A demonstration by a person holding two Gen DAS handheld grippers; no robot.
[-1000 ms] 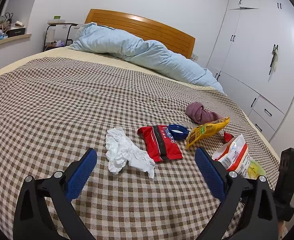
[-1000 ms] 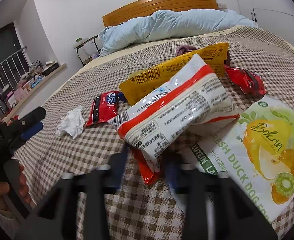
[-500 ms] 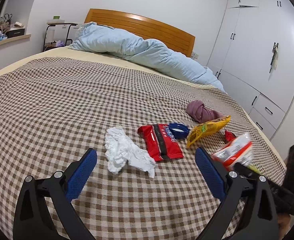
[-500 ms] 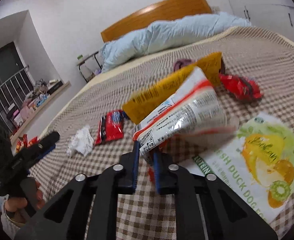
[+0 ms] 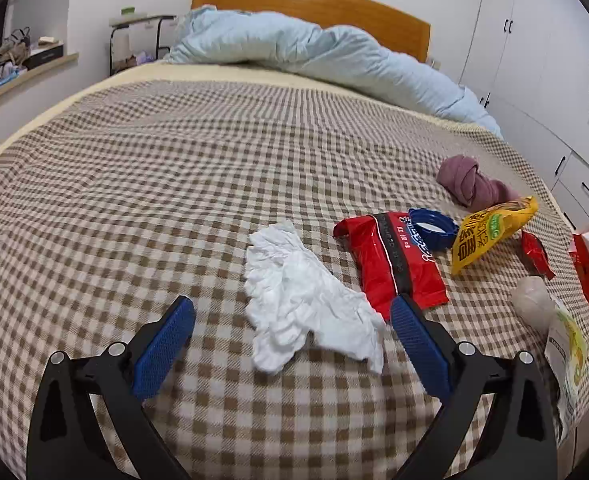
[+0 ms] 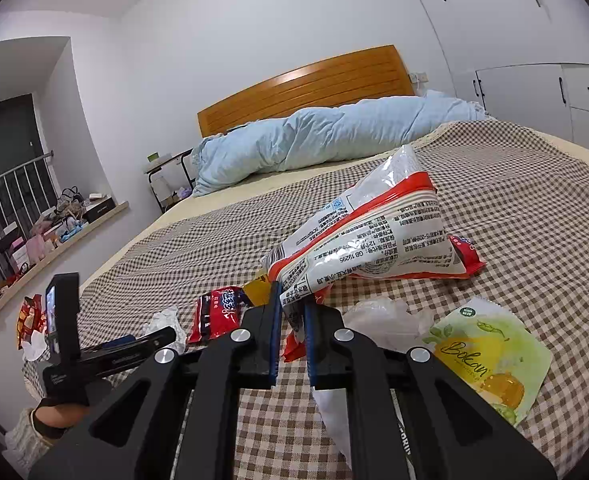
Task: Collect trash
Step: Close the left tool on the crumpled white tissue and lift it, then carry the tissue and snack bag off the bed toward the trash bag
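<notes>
The right gripper [image 6: 292, 312] has its jaws pinching one corner of a puffy white plastic snack bag with a red stripe [image 6: 370, 240]. The jaws have just been closing, and the bag's corner sits between them. The bag hangs in the air over the brown and cream checked bed cover [image 6: 514, 216]. Its long side runs from the pinched corner up and away toward the far end of the bed, and the far end tips up.

So this looks like the picking-up step, with one piece of trash already caught. I think the next thing is to carry the bag to wherever the trash goes. I can't see a bin.

The left gripper [image 5: 292, 322] has its jaws spread wide, with nothing pressed in them. It hangs just over a crumpled white paper tissue [image 5: 302, 300]. The tissue lies flat on the bed cover, long way running from far to near. To grab it, the jaws must go down around it and squeeze. A flat red snack wrapper [image 5: 394, 264] lies touching the tissue, so the jaws must be careful to catch only one.
</notes>
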